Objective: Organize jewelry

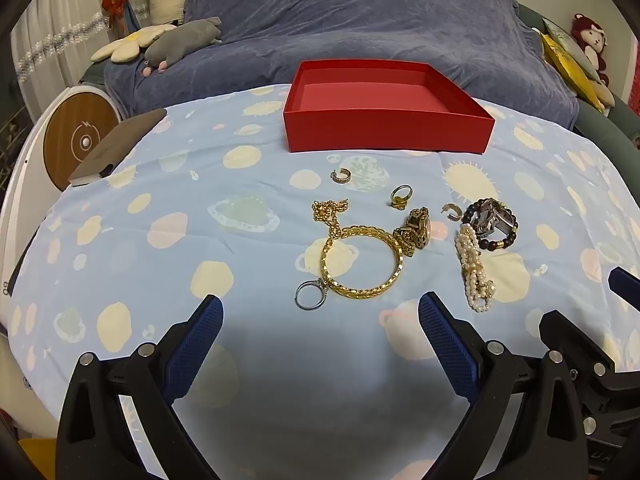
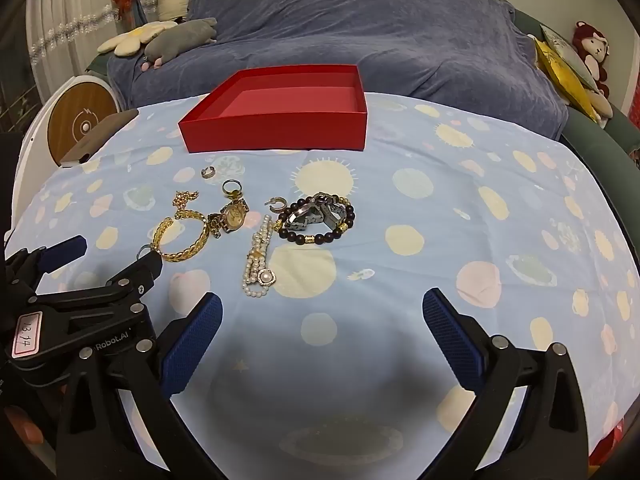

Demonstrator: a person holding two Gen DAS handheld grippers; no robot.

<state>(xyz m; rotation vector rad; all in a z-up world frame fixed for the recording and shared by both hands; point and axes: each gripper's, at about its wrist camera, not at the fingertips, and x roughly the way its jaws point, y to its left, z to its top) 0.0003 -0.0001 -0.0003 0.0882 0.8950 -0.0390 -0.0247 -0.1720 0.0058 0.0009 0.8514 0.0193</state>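
An empty red box stands at the back of the planet-print cloth. In front of it lie a gold bangle, a silver ring, a gold chain, a gold watch, a gold ring, two hoop earrings, a pearl bracelet and a dark bead bracelet around a silver watch. My left gripper hovers open just short of the bangle. My right gripper is open, nothing between its fingers.
A blue-covered sofa with plush toys runs behind the table. A round white device with a wooden top and a dark flat slab sit at the table's left corner. Yellow cushions lie at the far right.
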